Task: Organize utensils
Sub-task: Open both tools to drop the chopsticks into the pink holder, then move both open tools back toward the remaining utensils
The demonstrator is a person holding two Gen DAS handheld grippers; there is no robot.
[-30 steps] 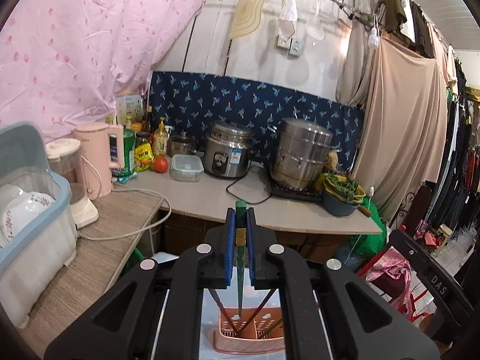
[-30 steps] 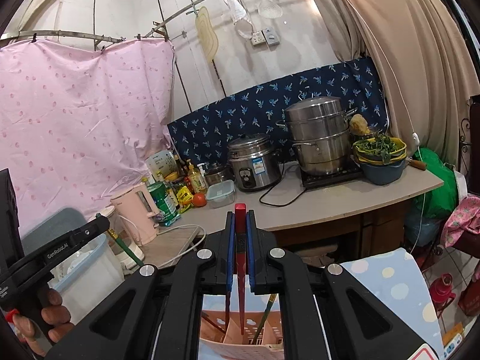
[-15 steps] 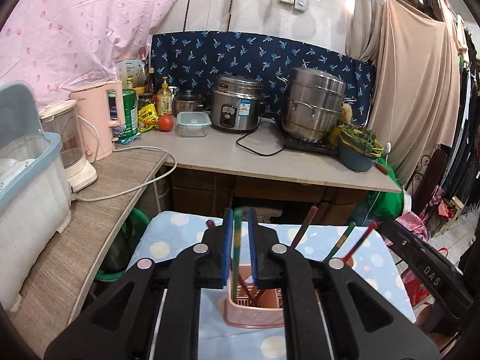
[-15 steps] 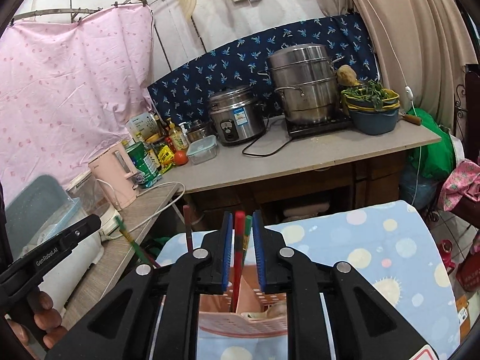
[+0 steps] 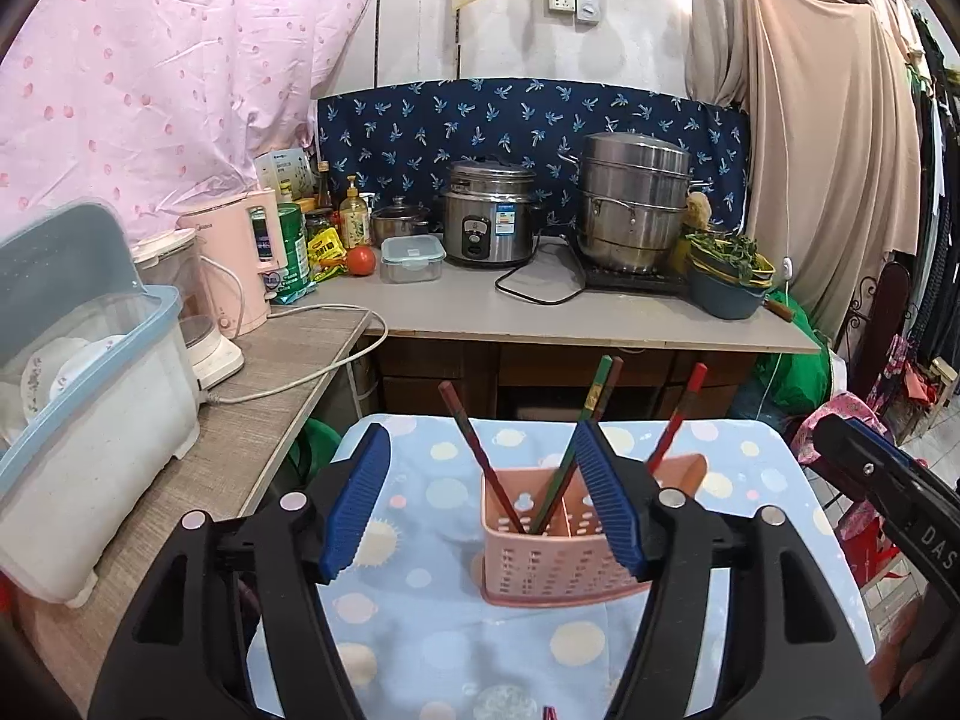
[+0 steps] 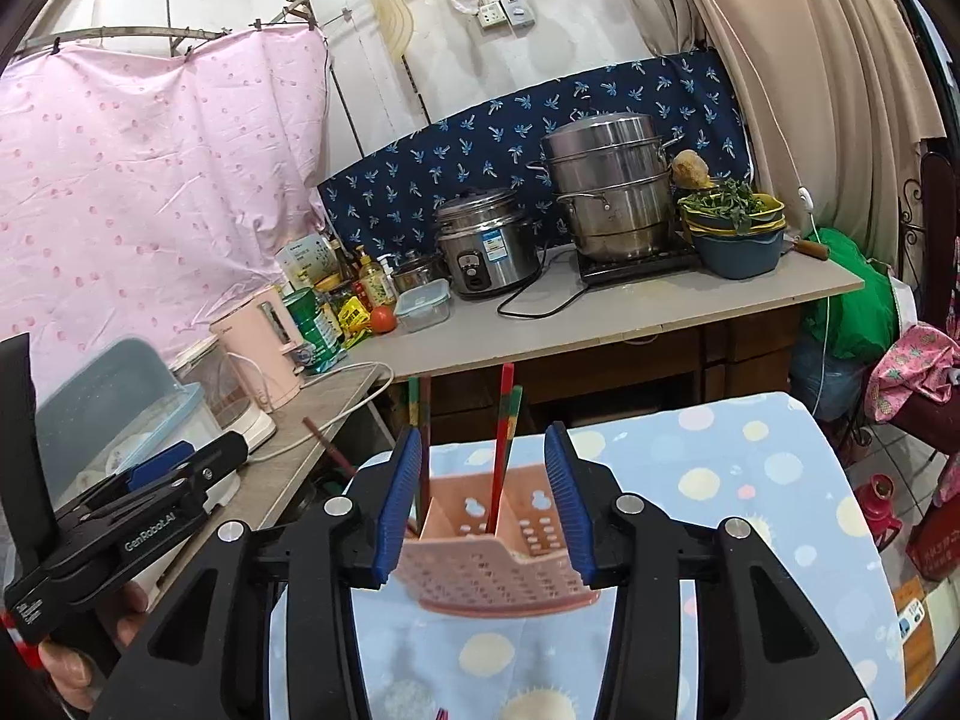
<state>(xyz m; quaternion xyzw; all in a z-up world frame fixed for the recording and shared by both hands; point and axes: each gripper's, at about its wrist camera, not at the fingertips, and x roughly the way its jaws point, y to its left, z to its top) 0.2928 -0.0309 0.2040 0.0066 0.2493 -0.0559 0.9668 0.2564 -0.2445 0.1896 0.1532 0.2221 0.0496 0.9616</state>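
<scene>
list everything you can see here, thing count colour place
utensil holder: 1, pink, on dotted blue cloth
chopsticks: several, red and green, standing in holder
steamer pot: 1, steel, counter, on cooktop
rice cooker: 1, steel, counter
kettle: 1, pink, left counter
tomato: 1, red, by clear lidded box
dish bin: 1, white and blue, far left
left hand-held gripper: 1, black, blue pads, open
right hand-held gripper: 1, same, open
</scene>
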